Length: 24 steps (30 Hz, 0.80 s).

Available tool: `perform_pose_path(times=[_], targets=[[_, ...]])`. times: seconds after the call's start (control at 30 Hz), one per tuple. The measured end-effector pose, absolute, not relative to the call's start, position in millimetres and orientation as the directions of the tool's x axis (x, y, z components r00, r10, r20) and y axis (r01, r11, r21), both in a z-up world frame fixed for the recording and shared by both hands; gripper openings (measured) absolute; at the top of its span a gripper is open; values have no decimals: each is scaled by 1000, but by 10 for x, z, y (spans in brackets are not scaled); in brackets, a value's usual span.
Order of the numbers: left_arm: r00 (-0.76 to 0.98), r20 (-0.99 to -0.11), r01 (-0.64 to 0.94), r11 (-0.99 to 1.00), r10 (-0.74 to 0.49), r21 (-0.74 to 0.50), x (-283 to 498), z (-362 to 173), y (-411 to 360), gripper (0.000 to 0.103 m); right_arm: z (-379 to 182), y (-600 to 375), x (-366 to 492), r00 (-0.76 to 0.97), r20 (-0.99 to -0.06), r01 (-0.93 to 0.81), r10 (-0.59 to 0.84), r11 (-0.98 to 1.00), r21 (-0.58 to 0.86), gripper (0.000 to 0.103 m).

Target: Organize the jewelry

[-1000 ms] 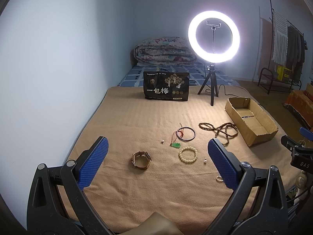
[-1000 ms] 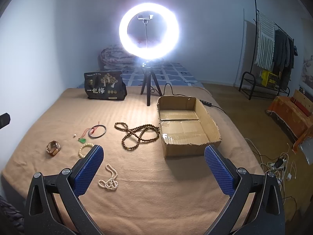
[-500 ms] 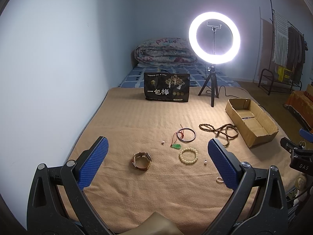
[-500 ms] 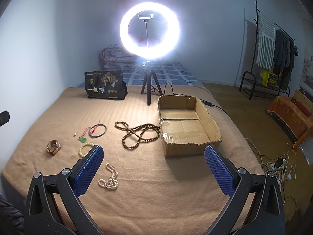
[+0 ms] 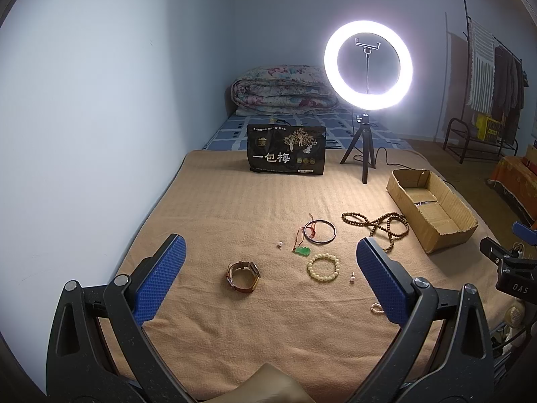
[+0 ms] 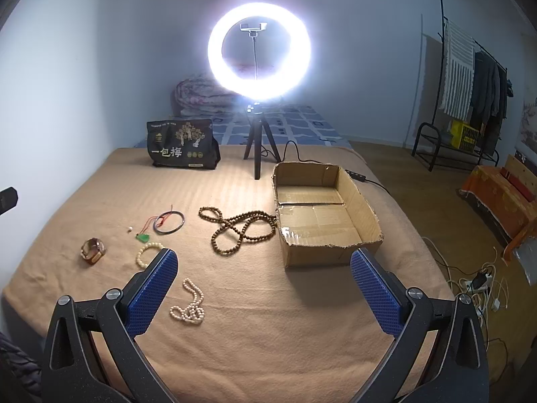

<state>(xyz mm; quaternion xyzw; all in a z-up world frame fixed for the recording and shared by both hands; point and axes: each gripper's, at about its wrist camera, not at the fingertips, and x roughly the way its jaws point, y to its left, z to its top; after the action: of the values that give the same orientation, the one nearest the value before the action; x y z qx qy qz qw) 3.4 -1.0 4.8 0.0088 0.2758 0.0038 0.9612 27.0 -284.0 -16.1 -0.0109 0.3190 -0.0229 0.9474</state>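
Jewelry lies on a tan blanket [image 5: 235, 208]. A brown watch [image 5: 242, 276], a cream bead bracelet [image 5: 323, 267], a green pendant on red cord [image 5: 302, 251], a dark bangle [image 5: 320, 231] and a brown bead necklace [image 5: 382, 223] show in the left wrist view. A white pearl necklace [image 6: 190, 305] lies near the right gripper. An open cardboard box [image 6: 322, 216] sits right of the brown necklace [image 6: 240, 226]. My left gripper [image 5: 268, 275] is open and empty above the near edge. My right gripper [image 6: 263, 285] is open and empty.
A lit ring light on a tripod [image 6: 257, 67] and a black bag with Chinese writing [image 5: 287, 149] stand at the back. A folded quilt [image 5: 285, 90] lies behind. Two small earrings [image 5: 352, 278] lie loose. Cables and a clothes rack [image 6: 470, 84] are at right.
Both views have shifted only slightly. No jewelry has moved and both grippers stay open.
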Motion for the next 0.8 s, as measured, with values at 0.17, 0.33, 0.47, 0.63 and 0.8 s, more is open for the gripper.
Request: perform_pose_path(times=[0.17, 0.33, 0.47, 0.63, 0.8], targets=[[846, -533, -2, 1000, 12, 20, 52, 46, 0, 103, -161, -2840, 271, 795, -604, 36, -51, 999, -36, 102], [848, -530, -2, 1000, 11, 18, 21, 37, -20, 103, -159, -2829, 269, 793, -607, 34, -50, 999, -38, 102], [847, -531, -1, 1000, 11, 18, 36, 42, -4, 103, -158, -2812, 269, 793, -608, 32, -49, 999, -39, 102], [845, -535, -4, 1000, 13, 19, 68, 42, 34, 103, -158, -2809, 270, 792, -609, 28, -46, 999, -40, 102], [840, -543, -12, 1000, 18, 15, 86, 34, 31, 103, -179, -2811, 290, 787, -615, 22, -41, 999, -38, 102]])
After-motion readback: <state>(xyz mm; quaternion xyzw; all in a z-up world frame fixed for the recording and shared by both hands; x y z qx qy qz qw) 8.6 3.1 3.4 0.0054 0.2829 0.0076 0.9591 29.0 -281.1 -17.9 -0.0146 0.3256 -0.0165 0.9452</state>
